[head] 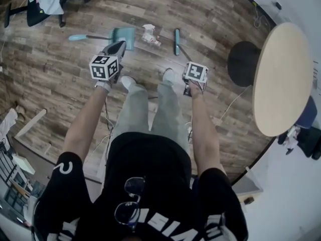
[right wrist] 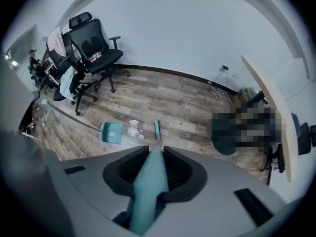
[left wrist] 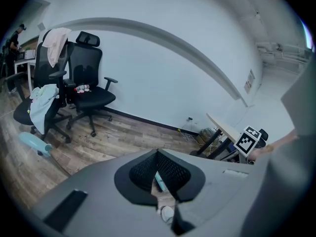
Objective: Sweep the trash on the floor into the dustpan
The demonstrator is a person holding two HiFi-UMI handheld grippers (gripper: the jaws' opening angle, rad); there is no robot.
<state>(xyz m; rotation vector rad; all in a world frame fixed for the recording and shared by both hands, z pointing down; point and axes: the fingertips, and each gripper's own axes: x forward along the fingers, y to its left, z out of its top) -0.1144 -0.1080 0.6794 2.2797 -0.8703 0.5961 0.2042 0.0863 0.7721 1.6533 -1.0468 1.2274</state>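
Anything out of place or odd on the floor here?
Crumpled paper trash lies loose on the wood floor between the dustpan and the head of the broom. The dustpan lies flat, its long handle down on the floor, unheld; the right gripper is shut on the broom's handle.

A round table stands by the white wall. A black stool sits just beside it. Two black chairs hold clothes.
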